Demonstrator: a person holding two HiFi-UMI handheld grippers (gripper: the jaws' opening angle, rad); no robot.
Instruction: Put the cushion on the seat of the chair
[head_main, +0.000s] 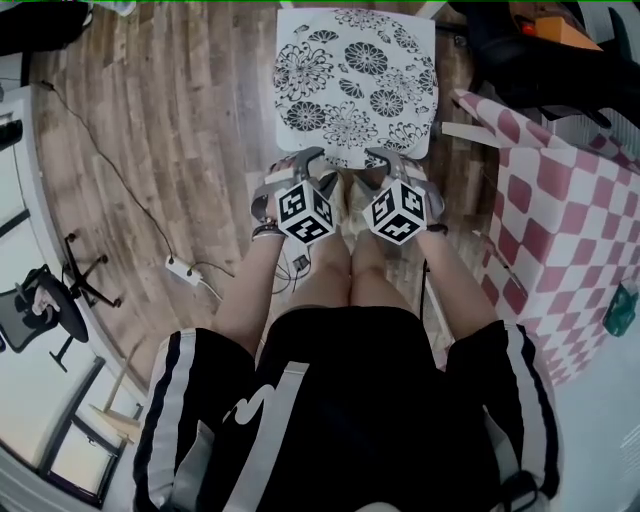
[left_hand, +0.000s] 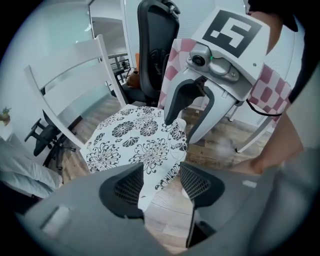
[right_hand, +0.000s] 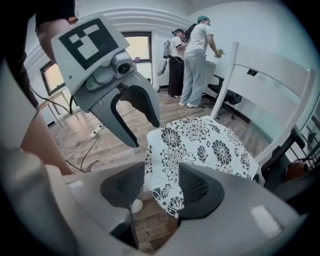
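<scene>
Cushion (head_main: 355, 85), floral: lies on white chair (left_hand: 67, 62) seat, near corners pinched by left tongs (left_hand: 160, 181) and right tongs (right_hand: 161, 186), apparently for squaring.

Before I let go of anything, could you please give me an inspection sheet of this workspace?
Surface: wooden floor; the white chair stands on it.
Job's things: flowered cushion lies on the chair seat, near edge over the front.
Clutter: nothing seen on the cushion.
Grippers: left gripper and right gripper each shut on the cushion's near edge.
Cables: power strip with a cable on the floor, left of the chair.
Surroundings: pink checked cloth at right; black office chair; two people standing behind.
</scene>
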